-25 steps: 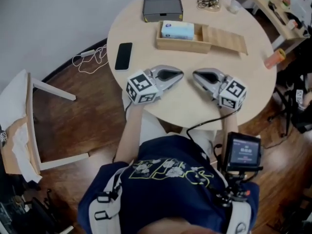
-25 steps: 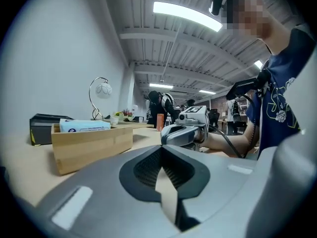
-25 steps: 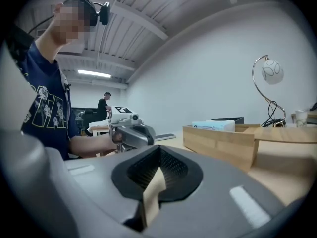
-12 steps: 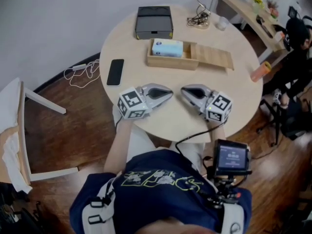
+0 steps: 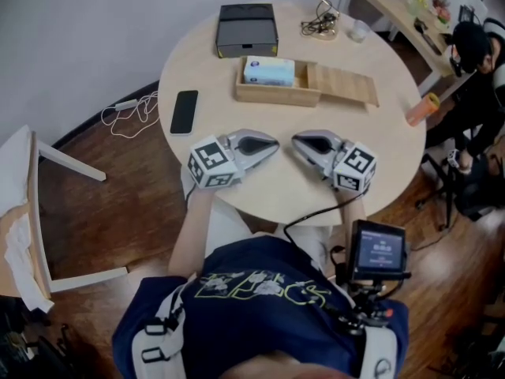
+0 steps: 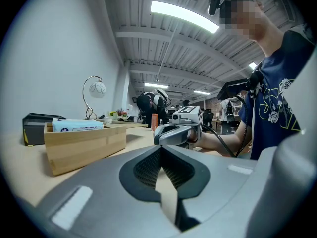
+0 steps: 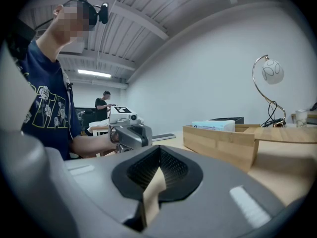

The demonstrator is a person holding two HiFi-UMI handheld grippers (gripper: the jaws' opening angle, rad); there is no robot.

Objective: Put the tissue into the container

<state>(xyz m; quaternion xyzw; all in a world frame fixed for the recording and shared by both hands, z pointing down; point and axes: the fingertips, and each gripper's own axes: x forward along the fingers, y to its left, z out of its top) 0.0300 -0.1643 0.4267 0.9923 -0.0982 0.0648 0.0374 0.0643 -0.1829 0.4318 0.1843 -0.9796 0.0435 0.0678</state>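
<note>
A light-blue tissue pack point(image 5: 268, 70) lies in the left end of a wooden box point(image 5: 278, 93) at the far side of the round table; its lid point(image 5: 345, 86) is slid off to the right. My left gripper point(image 5: 274, 141) and right gripper point(image 5: 295, 140) rest on the table near the front edge, tips pointing at each other with a small gap between them. Both are shut and empty. In the left gripper view the tissue pack point(image 6: 77, 125) sits in the box point(image 6: 84, 145), beyond the shut left gripper point(image 6: 161, 148). The right gripper view shows the shut right gripper point(image 7: 159, 151), the box point(image 7: 223, 140) and the pack point(image 7: 213, 125).
A black case point(image 5: 247, 28) stands behind the wooden box and a black phone point(image 5: 185, 111) lies at the table's left. A lamp base with cables point(image 5: 319, 24), a glass point(image 5: 359, 30) and an orange cup point(image 5: 422, 109) stand near the far and right rim. A white chair point(image 5: 35, 212) is at the left, and a seated person point(image 5: 477, 61) at the right.
The head view has shifted a little, so the table sits differently in the frame. Both grippers stay shut and resting tip to tip on the table.
</note>
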